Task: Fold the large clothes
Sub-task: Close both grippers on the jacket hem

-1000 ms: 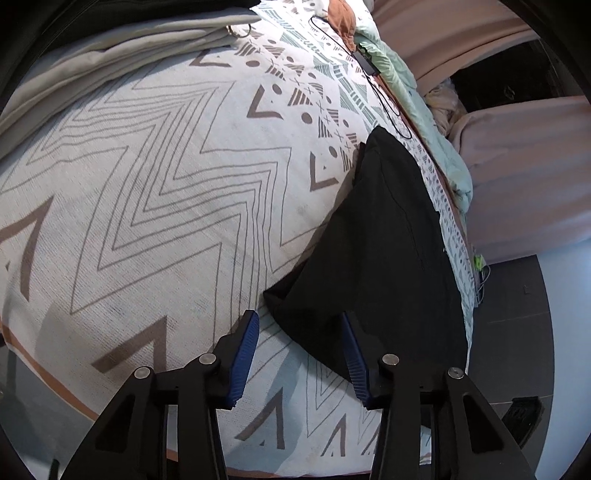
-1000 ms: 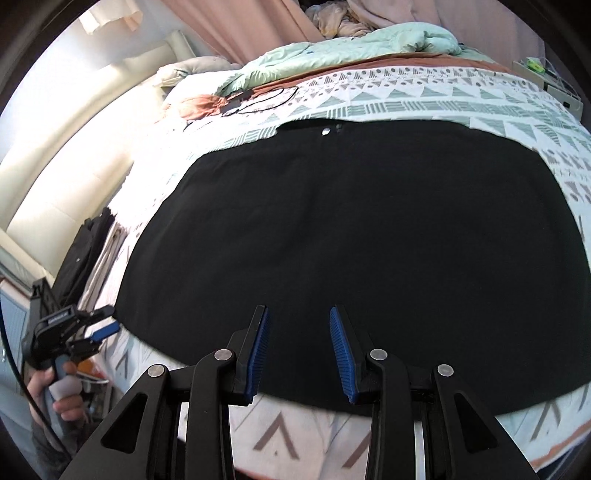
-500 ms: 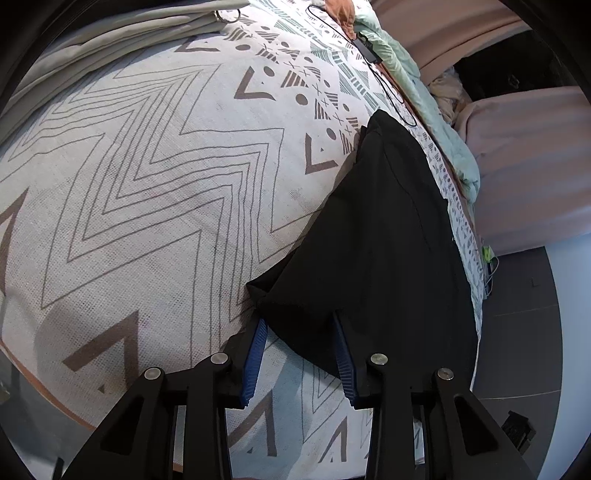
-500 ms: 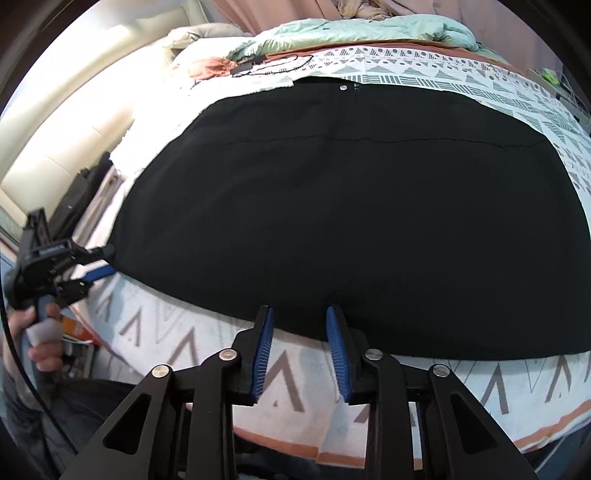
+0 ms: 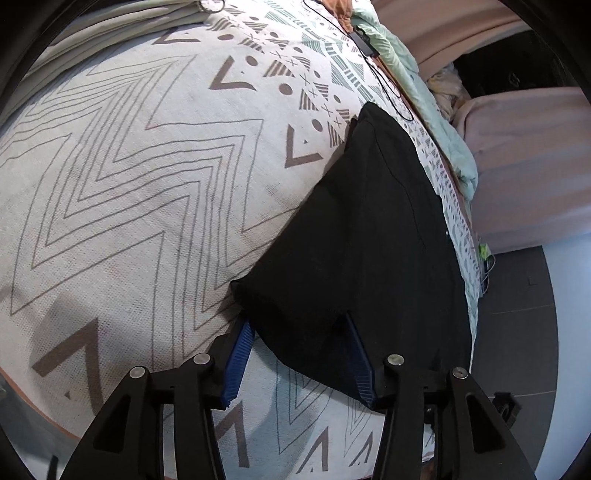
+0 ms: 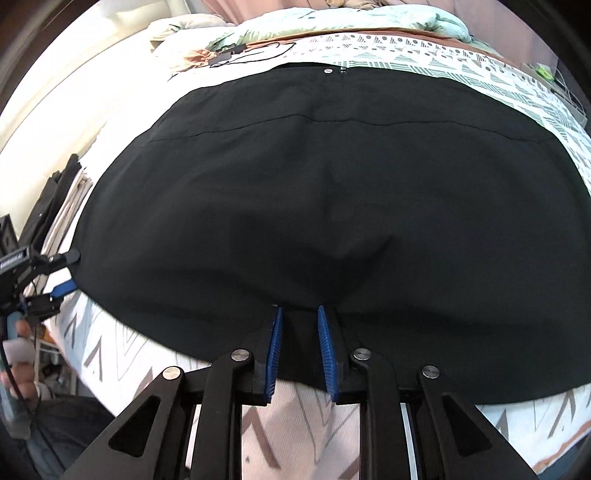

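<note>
One black garment [image 6: 332, 206], one bedspread [image 5: 129, 184], two grippers at its hem

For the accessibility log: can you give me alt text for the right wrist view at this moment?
The right gripper is closing its blue-padded jaws on the near hem of a black garment spread flat across a patterned bedspread. At the left edge, the left gripper sits at the garment's corner, and a mint quilt lies at the far side.
</note>
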Motion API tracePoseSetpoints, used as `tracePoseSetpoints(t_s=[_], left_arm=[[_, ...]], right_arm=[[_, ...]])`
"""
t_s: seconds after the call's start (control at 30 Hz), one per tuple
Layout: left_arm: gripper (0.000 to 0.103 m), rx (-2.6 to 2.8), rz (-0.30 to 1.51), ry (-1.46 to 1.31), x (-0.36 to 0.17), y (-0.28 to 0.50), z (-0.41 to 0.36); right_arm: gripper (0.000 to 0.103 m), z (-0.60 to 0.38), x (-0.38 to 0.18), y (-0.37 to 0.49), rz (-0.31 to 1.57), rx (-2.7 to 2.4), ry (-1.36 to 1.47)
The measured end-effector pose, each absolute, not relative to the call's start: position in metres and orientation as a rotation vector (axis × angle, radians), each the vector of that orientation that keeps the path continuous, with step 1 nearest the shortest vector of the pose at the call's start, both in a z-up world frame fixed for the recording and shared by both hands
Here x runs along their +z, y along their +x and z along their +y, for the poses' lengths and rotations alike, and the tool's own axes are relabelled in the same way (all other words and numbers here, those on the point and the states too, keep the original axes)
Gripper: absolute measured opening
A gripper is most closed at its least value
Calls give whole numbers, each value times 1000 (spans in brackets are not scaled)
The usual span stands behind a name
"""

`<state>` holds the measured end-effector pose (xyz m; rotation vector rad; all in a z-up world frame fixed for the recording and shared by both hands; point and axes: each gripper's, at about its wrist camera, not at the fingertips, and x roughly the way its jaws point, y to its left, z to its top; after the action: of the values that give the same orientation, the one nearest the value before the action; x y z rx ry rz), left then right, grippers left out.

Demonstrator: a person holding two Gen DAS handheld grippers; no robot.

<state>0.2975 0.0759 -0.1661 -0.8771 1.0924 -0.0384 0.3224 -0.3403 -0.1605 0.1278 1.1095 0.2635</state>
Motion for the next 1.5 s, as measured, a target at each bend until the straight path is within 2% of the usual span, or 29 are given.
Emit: tracePoseSetpoints(t_s=[0.13,0.3,0.63,0.7,0.93,1.2,1.5], left_arm=[[55,-42,1087,-882,-168,301,72],[59,-61,1058,-881,-171,312,66],[59,-66,1029,-851,-164,330,52],[57,-52,1025,-829,-164,332,50],[37,-34,990,-851,-161,329,49],[35,2,990,-901,-164,331,50],[38,25,1005,-967,-172,328,55]], right_arm=[[14,-343,-163,332,1115,258,157],[3,-352,-165,348,1118,250,196],[2,-353,-158,366,1104,238,213],[2,-353,-159,371,1103,250,222],[2,-347,-157,405,1113,258,226],[2,-340,-155,439,1104,216,202],[0,-358,-157,490,1101,216,305]])
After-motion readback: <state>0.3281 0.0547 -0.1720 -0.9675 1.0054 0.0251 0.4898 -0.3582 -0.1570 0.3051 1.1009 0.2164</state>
